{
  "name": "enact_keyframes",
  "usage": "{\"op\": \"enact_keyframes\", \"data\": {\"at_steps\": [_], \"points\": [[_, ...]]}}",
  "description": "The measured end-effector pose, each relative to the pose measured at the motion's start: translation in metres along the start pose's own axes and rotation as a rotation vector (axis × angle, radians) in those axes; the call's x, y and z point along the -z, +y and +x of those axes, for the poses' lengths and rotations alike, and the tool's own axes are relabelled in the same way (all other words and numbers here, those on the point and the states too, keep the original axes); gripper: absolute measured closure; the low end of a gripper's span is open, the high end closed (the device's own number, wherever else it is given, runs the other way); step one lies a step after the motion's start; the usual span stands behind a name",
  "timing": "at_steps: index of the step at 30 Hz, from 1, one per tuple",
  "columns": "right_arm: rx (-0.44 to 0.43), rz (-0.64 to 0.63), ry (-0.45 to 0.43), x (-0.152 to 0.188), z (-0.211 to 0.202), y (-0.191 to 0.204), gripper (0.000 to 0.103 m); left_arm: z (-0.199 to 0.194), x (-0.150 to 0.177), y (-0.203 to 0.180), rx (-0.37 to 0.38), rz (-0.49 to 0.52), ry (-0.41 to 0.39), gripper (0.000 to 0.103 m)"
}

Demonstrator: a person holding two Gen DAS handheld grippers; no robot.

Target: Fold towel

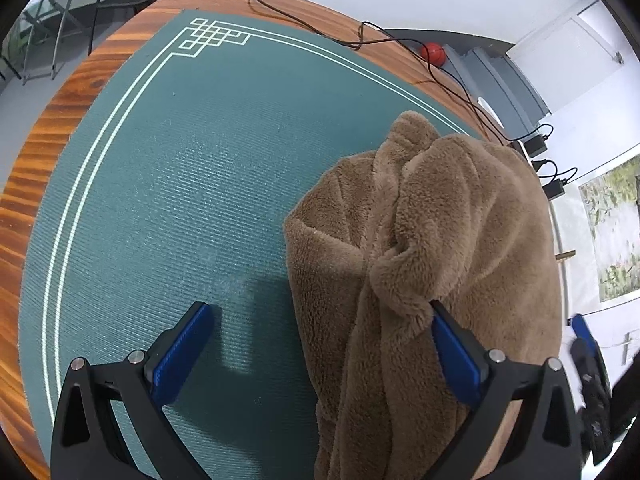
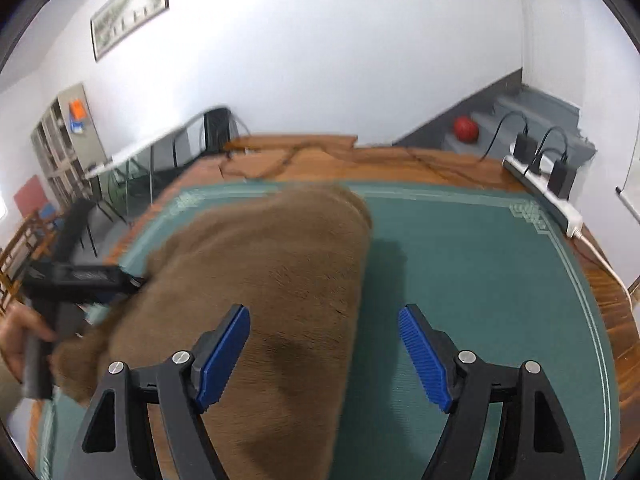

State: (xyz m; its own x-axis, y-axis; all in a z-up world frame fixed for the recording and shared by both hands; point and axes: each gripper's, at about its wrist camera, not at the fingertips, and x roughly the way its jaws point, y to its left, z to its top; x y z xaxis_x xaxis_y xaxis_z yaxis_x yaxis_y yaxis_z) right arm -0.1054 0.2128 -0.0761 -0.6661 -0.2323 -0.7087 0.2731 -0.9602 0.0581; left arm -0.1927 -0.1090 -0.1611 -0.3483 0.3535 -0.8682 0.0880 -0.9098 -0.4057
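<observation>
Towel [image 1: 420, 240]: brown, fluffy, bunched in a rumpled heap on the green mat [image 1: 160, 200], toward its right side as the left wrist view frames it; several loose folds and a raised hump, no flat layer, no clean edge visible.
Mat and table: green mat with pale border lines lying on a wooden table [image 1: 48, 152]; much bare mat showing to the left of the towel.
Left gripper [image 1: 320, 320]: wide open, nothing clamped; right pad [image 1: 456, 356] touching or just under a rolled lip of towel, left pad over bare mat; contact hard to confirm.
Right gripper [image 2: 324, 328]: spread wide, holding nothing; left pad [image 2: 224, 352] over the towel, right pad over bare mat; towel edge running between the 2 pads; view smeared by blur.
Other tool in right view: black gripper body [image 2: 80, 276] with a hand [image 2: 16, 340] on its handle at the towel's far left edge; jaw position not readable from this angle.
Progress: seemingly near the start; 0 folds readable as finished, cloth crumpled rather than laid out.
Left to do: probably find 2 corners, spread flat on the mat, then fold over and square the edges.
Risk: thick pile likely to bunch and hide corners.
Background: cables, power strip [image 2: 552, 196], red ball [image 2: 466, 129] on grey steps, all well apart from the towel.
</observation>
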Motion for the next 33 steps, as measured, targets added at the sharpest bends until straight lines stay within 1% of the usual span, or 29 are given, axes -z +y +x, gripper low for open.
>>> {"op": "enact_keyframes", "data": {"at_steps": [2,5,7,9,12,15,17,19,20,21,22,23,26,28,29,31,33], "points": [[0.008,-0.040,0.041,0.008,0.014,0.006,0.024,0.000,0.001,0.000,-0.011,0.007,0.000,0.000],[0.037,-0.076,0.046,0.018,0.020,0.012,0.024,0.000,0.001,0.000,-0.014,0.010,-0.002,0.000],[0.038,-0.074,0.051,0.020,0.021,0.012,0.024,-0.003,0.000,-0.002,-0.025,0.007,-0.002,0.000],[0.038,-0.072,0.056,0.022,0.023,0.012,0.023,-0.015,0.001,-0.010,-0.059,0.025,-0.032,0.000],[0.036,-0.062,0.060,0.023,0.023,0.010,0.020,-0.039,0.006,-0.031,-0.070,0.089,-0.088,0.001],[0.027,-0.027,0.060,0.024,0.019,0.008,0.018,-0.053,0.015,-0.060,-0.029,0.170,-0.120,0.001],[0.029,-0.014,0.056,0.022,0.020,0.005,0.017,-0.056,0.026,-0.072,-0.025,0.217,-0.118,0.001],[0.031,-0.007,0.053,0.021,0.022,0.003,0.017,-0.051,0.038,-0.079,-0.025,0.256,-0.094,0.001],[0.031,-0.005,0.052,0.021,0.023,0.003,0.017,-0.046,0.042,-0.080,-0.033,0.265,-0.078,0.006],[0.030,-0.005,0.052,0.021,0.023,0.002,0.017,-0.037,0.047,-0.079,-0.038,0.267,-0.049,0.016],[0.029,-0.005,0.052,0.020,0.024,0.002,0.017,-0.032,0.050,-0.077,-0.025,0.252,-0.027,0.020],[0.028,-0.005,0.052,0.020,0.024,0.002,0.017,-0.027,0.051,-0.074,-0.006,0.232,-0.007,0.020],[0.031,-0.005,0.048,0.021,0.024,0.003,0.017,-0.022,0.050,-0.064,0.035,0.197,0.002,0.020],[0.030,0.005,0.047,0.022,0.024,0.003,0.017,-0.018,0.048,-0.061,0.044,0.201,0.006,0.020],[0.027,0.012,0.047,0.022,0.025,0.002,0.017,-0.017,0.049,-0.059,0.052,0.197,0.011,0.019],[0.021,0.024,0.047,0.023,0.026,0.001,0.017,-0.012,0.048,-0.050,0.092,0.160,0.029,0.015],[0.015,0.029,0.050,0.022,0.027,0.000,0.017,-0.006,0.046,-0.039,0.123,0.107,0.050,0.004]]}}
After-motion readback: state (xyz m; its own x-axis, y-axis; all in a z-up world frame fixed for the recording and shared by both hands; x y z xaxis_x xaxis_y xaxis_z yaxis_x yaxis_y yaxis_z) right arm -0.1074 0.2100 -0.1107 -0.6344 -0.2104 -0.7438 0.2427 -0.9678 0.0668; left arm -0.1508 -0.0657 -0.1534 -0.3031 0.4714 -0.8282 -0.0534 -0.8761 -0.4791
